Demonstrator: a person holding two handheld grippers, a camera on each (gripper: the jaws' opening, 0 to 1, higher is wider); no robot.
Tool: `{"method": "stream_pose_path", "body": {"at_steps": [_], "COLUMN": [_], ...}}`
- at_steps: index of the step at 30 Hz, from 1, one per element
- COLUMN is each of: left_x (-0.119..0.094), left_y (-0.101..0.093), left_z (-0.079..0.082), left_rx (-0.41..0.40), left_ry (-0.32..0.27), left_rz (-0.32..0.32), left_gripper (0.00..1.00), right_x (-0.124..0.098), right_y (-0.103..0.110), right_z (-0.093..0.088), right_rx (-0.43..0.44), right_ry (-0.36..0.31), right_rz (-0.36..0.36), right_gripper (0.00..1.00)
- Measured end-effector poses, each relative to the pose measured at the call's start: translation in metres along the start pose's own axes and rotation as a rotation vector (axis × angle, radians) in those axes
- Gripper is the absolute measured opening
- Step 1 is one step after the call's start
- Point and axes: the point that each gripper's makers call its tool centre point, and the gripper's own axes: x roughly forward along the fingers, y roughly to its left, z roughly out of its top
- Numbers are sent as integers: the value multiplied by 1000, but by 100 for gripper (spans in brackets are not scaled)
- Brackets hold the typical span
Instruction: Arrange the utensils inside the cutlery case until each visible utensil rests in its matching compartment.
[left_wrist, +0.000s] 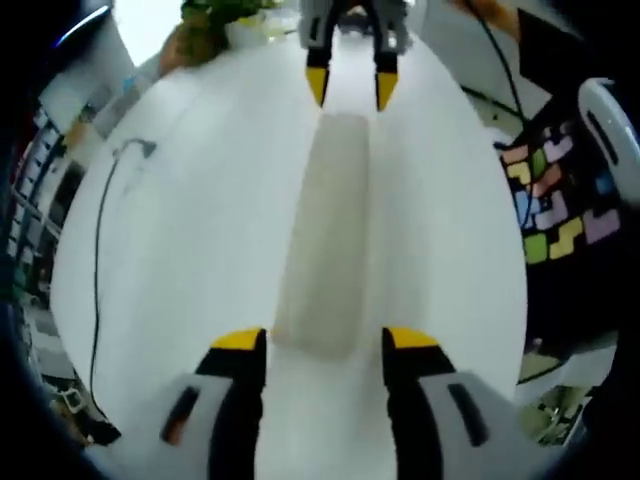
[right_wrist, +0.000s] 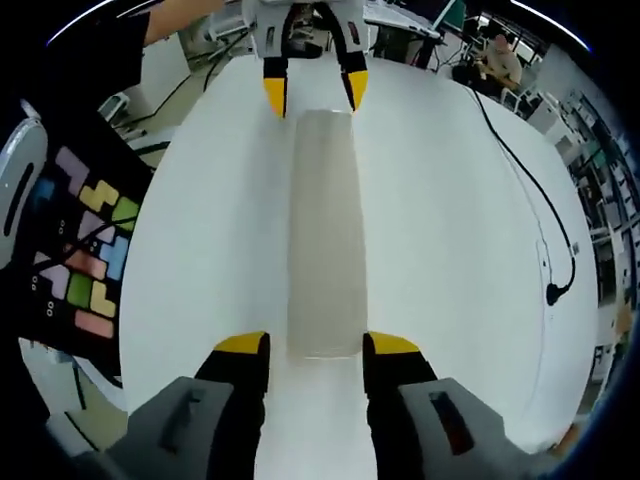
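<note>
A long, frosted whitish cutlery case lies lengthwise on the white table, and its surface hides whatever is inside. My left gripper is open, its yellow-tipped jaws standing either side of the case's near end. At the far end, the right gripper faces me, also open. In the right gripper view the same case runs away from my right gripper, whose jaws straddle its end with small gaps. The left gripper stands open at the opposite end.
A black cable trails over one side of the table and ends in a plug. A dark cloth printed with coloured block shapes hangs beside the other edge. A person sits at desks in the background.
</note>
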Motion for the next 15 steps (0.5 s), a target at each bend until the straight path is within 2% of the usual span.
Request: {"method": "stream_pose_path", "body": {"at_steps": [4,12,15], "left_x": [7,19,20], "left_y": [3,8,10], "left_z": [-5,-10,-12], "left_rx": [-3,-13,-37], "left_ry": [13,28,31], "left_rz": [-12,-19,-11], "left_gripper": [49,49,48], "right_x": [6,20,21], "right_y": [-8,-13,-2], "right_z": [-3,-2,-3], "right_rx": [11,9,15], "right_ry": [7,4,7], "right_rz": [-13,9,9], "right_gripper": [43,43,43]}}
